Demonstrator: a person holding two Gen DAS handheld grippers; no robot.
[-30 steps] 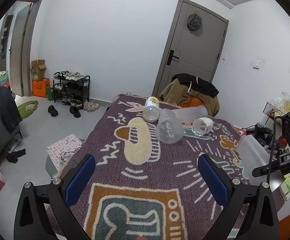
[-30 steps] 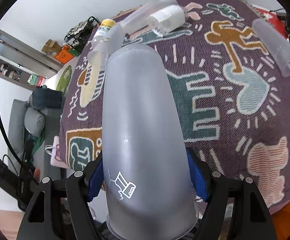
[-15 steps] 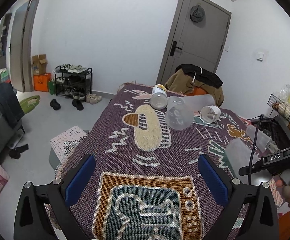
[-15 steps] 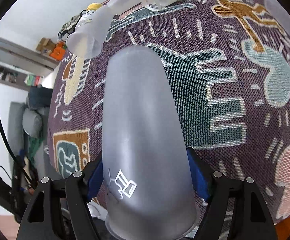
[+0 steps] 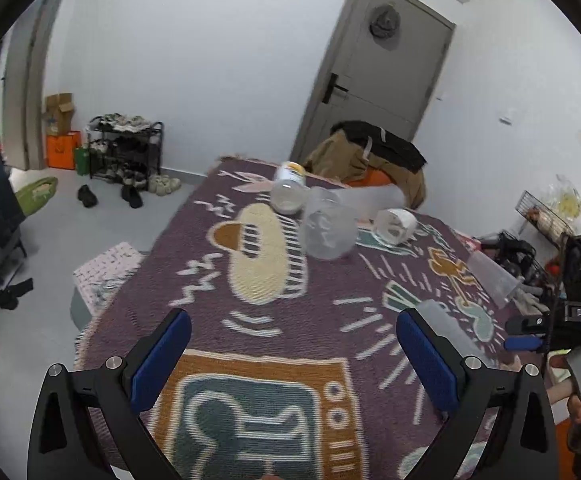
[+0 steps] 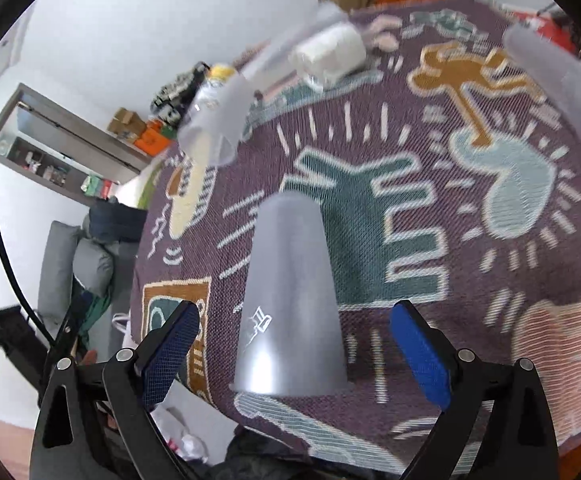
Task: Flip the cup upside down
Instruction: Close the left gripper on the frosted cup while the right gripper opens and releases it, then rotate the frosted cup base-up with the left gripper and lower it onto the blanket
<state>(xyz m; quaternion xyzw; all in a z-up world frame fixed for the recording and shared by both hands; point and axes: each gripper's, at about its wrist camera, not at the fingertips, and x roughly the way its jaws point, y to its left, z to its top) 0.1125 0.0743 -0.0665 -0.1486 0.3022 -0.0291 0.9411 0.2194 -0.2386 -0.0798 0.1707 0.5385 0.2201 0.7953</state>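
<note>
Frosted plastic, one cup (image 6: 290, 300) standing rim-down on the patterned cloth (image 6: 470, 208) between our right gripper's (image 6: 294, 344) spread, released jaws, left gripper (image 5: 290, 360) gaping empty, four more cups lying beyond.

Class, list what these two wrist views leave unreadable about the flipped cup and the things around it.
- Frosted cup, right wrist view: whether its rim sits flat on the blanket; the near edge is blurred.
- Same cup, left wrist view: mostly hidden behind the left gripper finger.
- Cup logo: too small to read.
- Far lying cups: motion blur smears their outlines.
- Right gripper: open, clear of the cup.
</note>
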